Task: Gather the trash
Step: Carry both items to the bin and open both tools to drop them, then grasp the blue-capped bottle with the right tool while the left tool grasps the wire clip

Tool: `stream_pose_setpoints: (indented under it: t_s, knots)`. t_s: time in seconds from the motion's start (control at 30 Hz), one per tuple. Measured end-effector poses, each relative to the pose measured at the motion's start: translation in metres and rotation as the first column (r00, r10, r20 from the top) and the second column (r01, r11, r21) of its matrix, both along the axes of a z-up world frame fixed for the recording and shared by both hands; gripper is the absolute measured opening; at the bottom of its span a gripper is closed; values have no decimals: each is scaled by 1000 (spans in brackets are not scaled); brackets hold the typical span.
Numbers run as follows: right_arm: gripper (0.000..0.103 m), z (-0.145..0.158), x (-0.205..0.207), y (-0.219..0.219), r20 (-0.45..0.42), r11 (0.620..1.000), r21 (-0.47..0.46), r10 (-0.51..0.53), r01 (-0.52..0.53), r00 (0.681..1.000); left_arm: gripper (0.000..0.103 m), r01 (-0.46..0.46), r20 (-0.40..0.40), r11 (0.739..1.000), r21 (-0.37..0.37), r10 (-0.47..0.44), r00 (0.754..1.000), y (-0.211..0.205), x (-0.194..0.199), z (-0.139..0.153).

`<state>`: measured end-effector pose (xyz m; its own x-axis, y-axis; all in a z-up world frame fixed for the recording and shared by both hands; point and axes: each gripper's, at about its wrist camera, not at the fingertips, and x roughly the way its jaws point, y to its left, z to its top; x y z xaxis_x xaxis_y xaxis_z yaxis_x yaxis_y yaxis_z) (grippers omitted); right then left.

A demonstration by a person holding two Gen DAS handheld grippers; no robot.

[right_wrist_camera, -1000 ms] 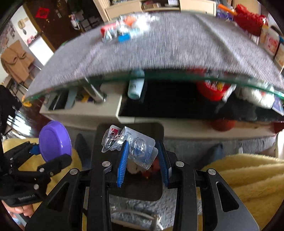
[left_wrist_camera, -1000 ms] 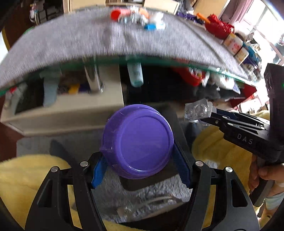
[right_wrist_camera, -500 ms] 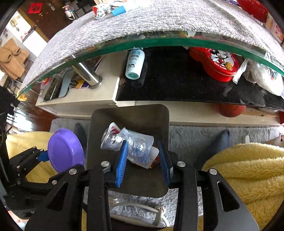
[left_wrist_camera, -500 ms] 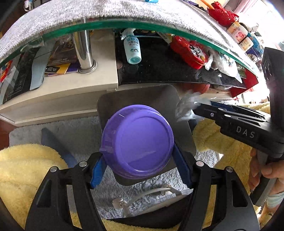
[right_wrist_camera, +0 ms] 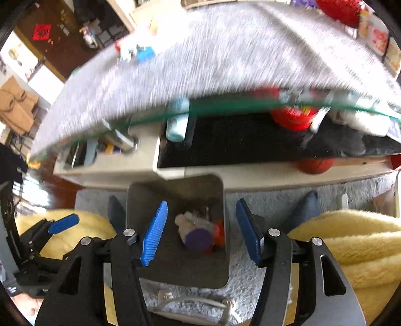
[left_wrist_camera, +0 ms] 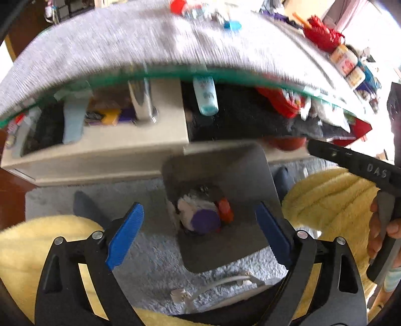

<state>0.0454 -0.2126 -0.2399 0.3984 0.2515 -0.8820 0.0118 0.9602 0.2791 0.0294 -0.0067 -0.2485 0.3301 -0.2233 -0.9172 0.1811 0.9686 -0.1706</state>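
Grippers are hanging over the bin, both pointing steeply down. Left gripper (left_wrist_camera: 198,233) is standing spread wide, its jaws having just been opening, with nothing between the blue pads (left_wrist_camera: 124,234). Right gripper (right_wrist_camera: 203,233) is likewise spread, somewhat less widely, jaws also just opening, pads bare and touching nothing.

Bin (left_wrist_camera: 260,173) is sitting on the grey rug directly below both tools. Purple lid (left_wrist_camera: 205,222) is lying at the bottom, beside white crumpled trash (left_wrist_camera: 186,203) at its 11 o'clock and a red scrap (left_wrist_camera: 225,209) at its 2 o'clock. The same contents are showing between the right pads in the right view: lid (right_wrist_camera: 198,238), bin (right_wrist_camera: 175,185).

Remaining trash (left_wrist_camera: 200,11) is lying on the grey tabletop at 12 o'clock, well apart from both tools, blurred; its long axis cannot be told. In judgement, the pile is sitting left of centre for the right gripper (right_wrist_camera: 135,51) and near centre for the left, so the left is marginally better placed.
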Motion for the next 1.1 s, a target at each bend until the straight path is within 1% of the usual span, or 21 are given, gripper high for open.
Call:
stream_pose_setpoints:
  t_s: [0.13,0.2,0.37,0.5,0.73,0.77,0.8,0.83,1.1]
  knots:
    - [62,29,11,-8,74,1000,-3,-22,22,997,86,-26,71,1000,1,26,997,11,12,30]
    - [62,41,18,-10,101,1000,-7,-22,23,995,86,-36,93,999,0,35,995,14,20,40]
    - [63,56,42,-8,140,1000,-15,-15,17,990,86,-62,134,998,13,60,989,23,44,60]
    - [62,62,63,5,168,999,-36,32,-26,985,86,-88,162,996,20,83,983,31,69,76]
    - [62,60,101,30,194,993,-53,114,-106,974,85,-95,185,995,23,89,979,30,114,94]
    - [62,59,105,33,196,992,-56,125,-116,973,83,-95,182,995,25,89,979,29,122,95]
    - [62,56,111,36,195,990,-62,139,-129,971,78,-94,179,995,25,88,980,28,126,94]
    - [62,54,115,39,194,988,-66,149,-139,970,75,-93,172,995,24,87,981,27,133,94]
    - [62,34,145,46,167,983,-59,181,-173,969,74,-83,159,996,23,78,984,16,174,92]
